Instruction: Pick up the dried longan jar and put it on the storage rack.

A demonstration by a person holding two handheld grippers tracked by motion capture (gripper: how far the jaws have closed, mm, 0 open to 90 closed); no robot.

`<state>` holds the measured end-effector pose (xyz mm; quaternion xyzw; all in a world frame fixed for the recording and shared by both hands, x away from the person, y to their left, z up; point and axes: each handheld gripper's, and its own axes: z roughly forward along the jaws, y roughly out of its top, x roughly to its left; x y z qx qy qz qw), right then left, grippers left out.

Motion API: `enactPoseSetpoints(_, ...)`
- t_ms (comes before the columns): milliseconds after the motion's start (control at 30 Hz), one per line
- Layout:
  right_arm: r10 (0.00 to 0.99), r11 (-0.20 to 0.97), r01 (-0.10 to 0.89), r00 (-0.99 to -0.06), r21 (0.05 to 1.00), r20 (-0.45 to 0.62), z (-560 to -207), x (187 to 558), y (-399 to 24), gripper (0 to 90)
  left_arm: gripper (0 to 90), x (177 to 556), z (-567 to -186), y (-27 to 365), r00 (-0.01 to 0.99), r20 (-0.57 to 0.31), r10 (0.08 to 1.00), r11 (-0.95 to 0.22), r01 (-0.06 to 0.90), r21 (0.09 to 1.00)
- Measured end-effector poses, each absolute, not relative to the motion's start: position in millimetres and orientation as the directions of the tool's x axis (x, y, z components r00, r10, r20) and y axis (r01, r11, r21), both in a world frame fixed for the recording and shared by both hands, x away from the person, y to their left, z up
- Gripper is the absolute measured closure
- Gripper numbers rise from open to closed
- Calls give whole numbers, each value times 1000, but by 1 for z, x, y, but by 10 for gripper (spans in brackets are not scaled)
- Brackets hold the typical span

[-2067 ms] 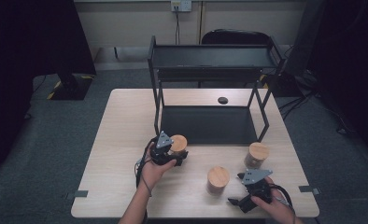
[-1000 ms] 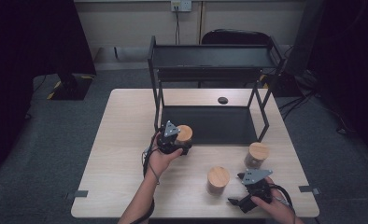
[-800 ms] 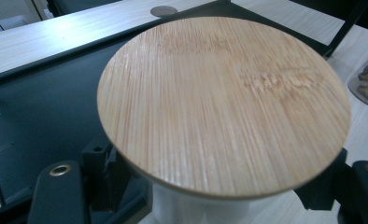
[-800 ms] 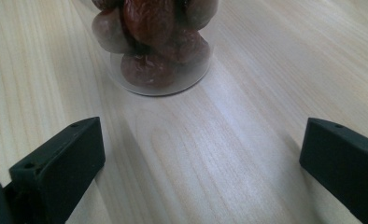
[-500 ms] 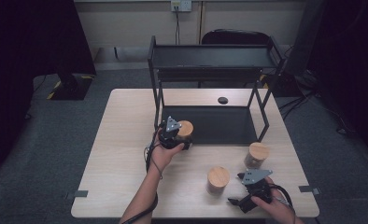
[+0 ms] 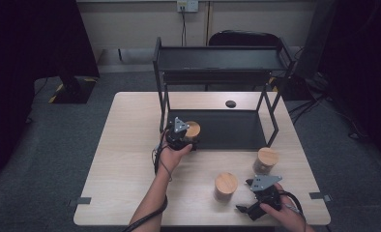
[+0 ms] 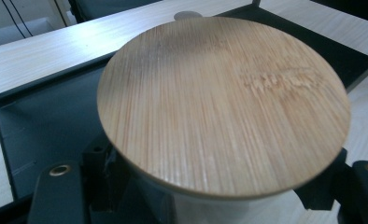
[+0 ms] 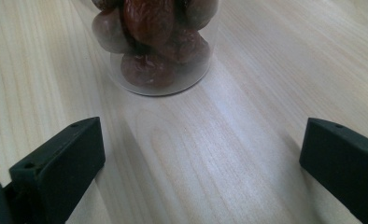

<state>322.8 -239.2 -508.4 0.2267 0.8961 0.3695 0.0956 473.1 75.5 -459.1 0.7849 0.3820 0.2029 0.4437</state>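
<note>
Gripping the jar [image 6: 193, 129], the left tongs [image 6: 186, 137] have carried it onto the shelf [image 6: 237, 128]; right tongs [image 6: 256, 203] gape wide.

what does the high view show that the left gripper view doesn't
High view alone: the whole table, the two-tier black rack, two more bamboo-lidded jars standing on the wood, the small dark disc, and the right gripper resting near the front edge.

Left gripper view alone: the close grain of the held jar's bamboo lid, with the left gripper closed around the pale jar body beneath it.

Both: that held jar at the rack's dark lower shelf, and the light wooden tabletop.
</note>
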Motion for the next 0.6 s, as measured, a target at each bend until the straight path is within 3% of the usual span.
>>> enactPoseSetpoints(600, 477, 625, 335, -879, 705, -4, -508, 323, -239, 0, 259, 492, -462, 68, 593, -24, 805, -292, 431, 854)
